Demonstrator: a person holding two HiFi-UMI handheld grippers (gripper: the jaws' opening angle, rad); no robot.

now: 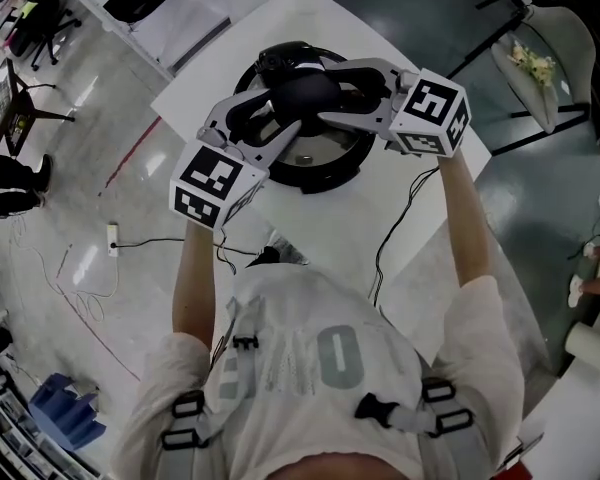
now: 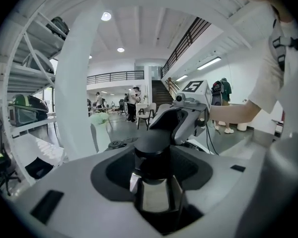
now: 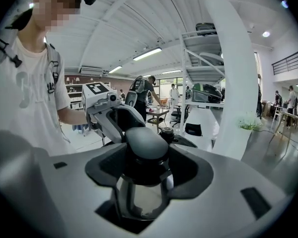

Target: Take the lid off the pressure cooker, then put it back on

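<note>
Left claw (image 2: 153, 165) and right claw (image 3: 143, 167) each clench the knob (image 1: 302, 95) of the lid (image 1: 315, 154) from opposite sides — 2 grips, likely for a level lift — the lid apparently seated on the pressure cooker (image 1: 325, 178) on the surface (image 1: 310, 230).

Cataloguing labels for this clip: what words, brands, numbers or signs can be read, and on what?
"O" or "0": large grey print on the person's shirt; neighbouring letters too faint.
Left marker cube, right marker cube: square patterns, no words.
Pressure cooker lid: nothing legible.
</note>
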